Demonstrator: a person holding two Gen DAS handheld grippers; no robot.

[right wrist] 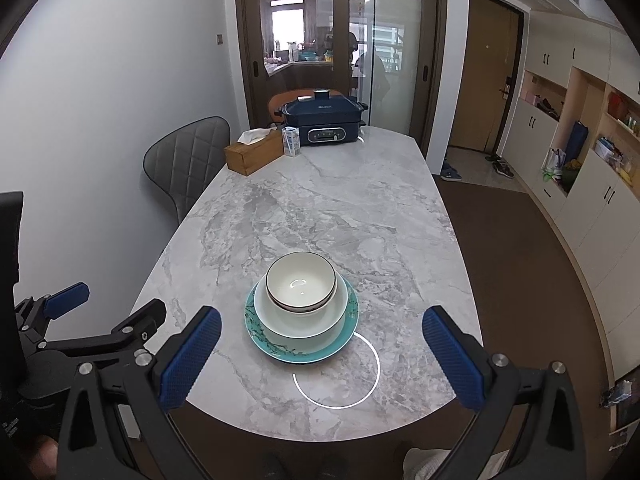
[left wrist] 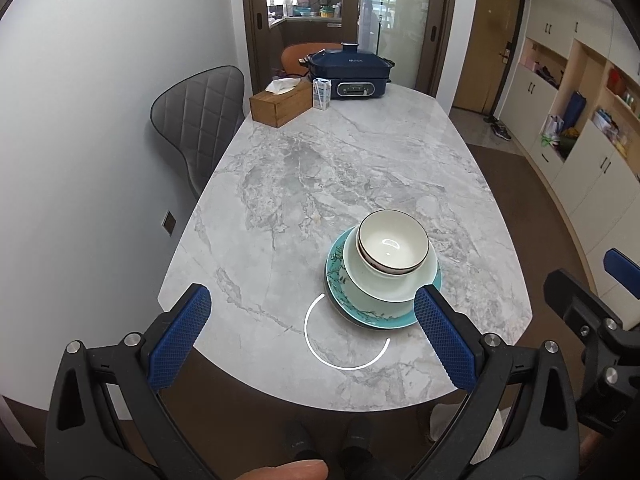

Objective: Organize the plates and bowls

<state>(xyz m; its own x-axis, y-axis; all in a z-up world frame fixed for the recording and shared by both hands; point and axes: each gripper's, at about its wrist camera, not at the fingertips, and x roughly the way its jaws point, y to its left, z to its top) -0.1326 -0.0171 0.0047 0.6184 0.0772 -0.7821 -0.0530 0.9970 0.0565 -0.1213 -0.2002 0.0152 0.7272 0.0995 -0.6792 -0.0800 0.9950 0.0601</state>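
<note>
A stack of dishes stands near the front of the marble table (left wrist: 320, 152) (right wrist: 328, 208). At the bottom lies a teal patterned plate (left wrist: 344, 304) (right wrist: 260, 336), on it a pale plate (left wrist: 400, 284) (right wrist: 296, 322), and on top white bowls with a dark rim (left wrist: 394, 240) (right wrist: 300, 280) nested together. My left gripper (left wrist: 316, 338) is open and empty, held above the table's front edge, the stack beside its right finger. My right gripper (right wrist: 322, 358) is open and empty too, the stack just ahead between its fingers.
At the far end stand a dark blue electric cooker (left wrist: 350, 72) (right wrist: 324, 122), a wooden tissue box (left wrist: 280, 104) (right wrist: 254, 152) and a small carton (left wrist: 321, 94) (right wrist: 291, 141). A grey chair (left wrist: 196, 124) (right wrist: 184, 160) is at the left edge. Cabinets (left wrist: 580, 120) line the right wall.
</note>
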